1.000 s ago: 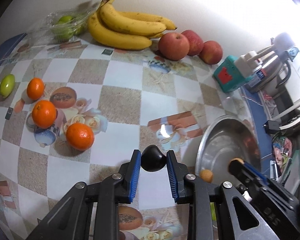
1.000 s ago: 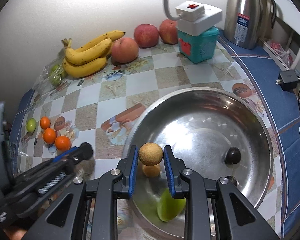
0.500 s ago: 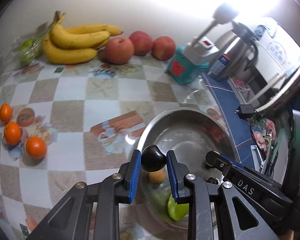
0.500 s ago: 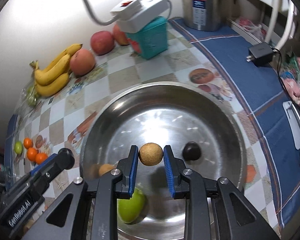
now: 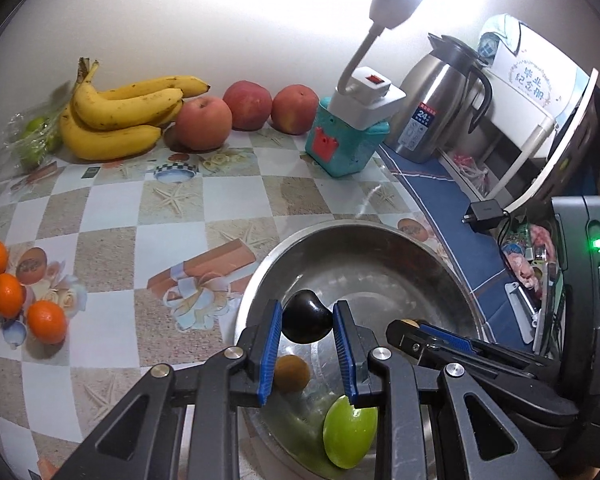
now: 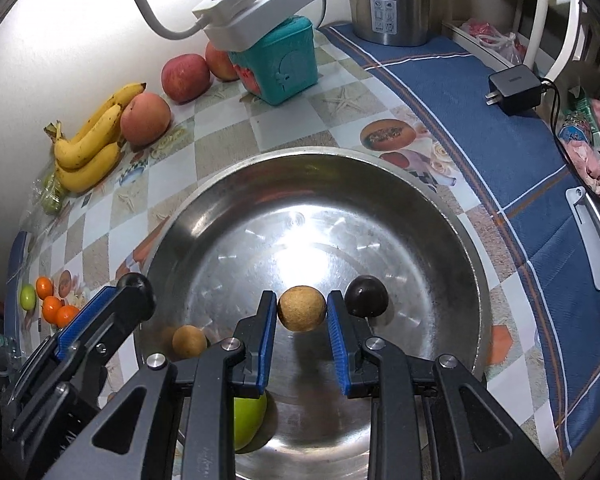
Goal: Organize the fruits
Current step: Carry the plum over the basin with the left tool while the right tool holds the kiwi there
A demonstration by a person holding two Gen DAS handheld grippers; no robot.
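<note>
My left gripper is shut on a dark plum and hangs over the near left rim of a steel bowl. Over the bowl's middle, my right gripper is shut on a round tan fruit. Inside the bowl lie another tan fruit, a second dark plum and a green fruit. The left gripper shows at the lower left of the right wrist view, the right gripper low right in the left wrist view.
Bananas and three apples line the back wall with a bag of green fruit. Three oranges sit at the left. A teal box with a white power strip, a steel flask and a charger stand to the right.
Both grippers have swung rightward, carrying their fruit. The left one went from over the tablecloth to over the bowl's rim; the right one moved from the near left rim to the bowl's middle.
</note>
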